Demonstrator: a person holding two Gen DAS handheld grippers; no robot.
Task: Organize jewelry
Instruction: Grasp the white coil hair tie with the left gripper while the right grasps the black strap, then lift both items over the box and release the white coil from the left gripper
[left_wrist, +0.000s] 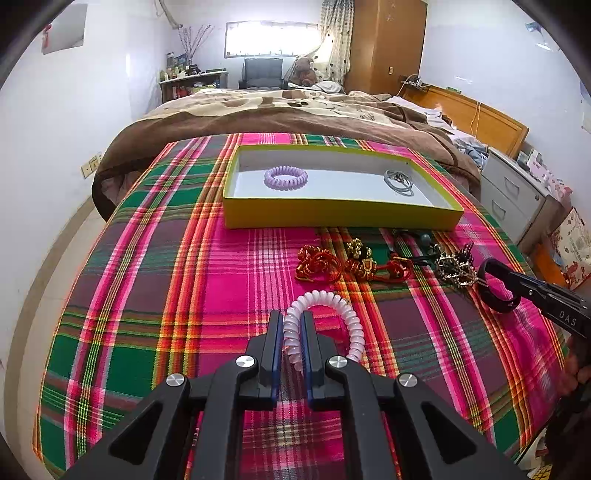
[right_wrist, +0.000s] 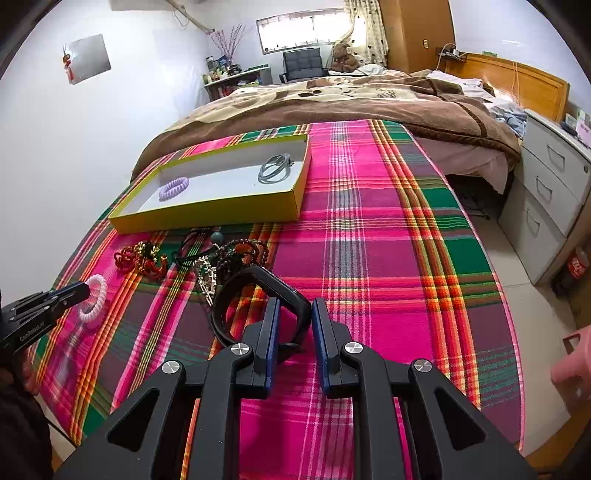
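The left gripper (left_wrist: 291, 325) has its fingers (left_wrist: 275, 343) drawn in narrow on one side of a pale pink spiral hair tie (left_wrist: 325, 325), the coil pinched between the blue pads while the rest of the loop curves off to the right over the plaid bedspread (left_wrist: 147, 295). From the right wrist view the same pink coil (right_wrist: 94, 301) sits at the tip of that gripper (right_wrist: 79, 291).

The right gripper (right_wrist: 293, 321) has its fingers (right_wrist: 271, 332) set around a section of a black bracelet band (right_wrist: 258, 295); the band passes between them, but a gap shows beside the right finger, so whether they actually clamp it is hard to say. In the left wrist view the black band (left_wrist: 496, 288) sits at the tip of the right gripper (left_wrist: 517, 286).

Just beyond both grippers lies a loose row of pieces on the bedspread: red cord bracelets (left_wrist: 317, 264), a gold-and-black beaded piece (left_wrist: 358, 251), a dark cord with a grey bead (left_wrist: 424, 240) and a silvery chain (left_wrist: 456, 271), bunched close and partly overlapping.

Farther back stands a shallow yellow box (left_wrist: 340, 218) with a pale inside. It holds a purple spiral hair tie (left_wrist: 286, 177) toward its left and a bundle of grey hair bands (left_wrist: 399, 181) at its right end, well apart from each other.
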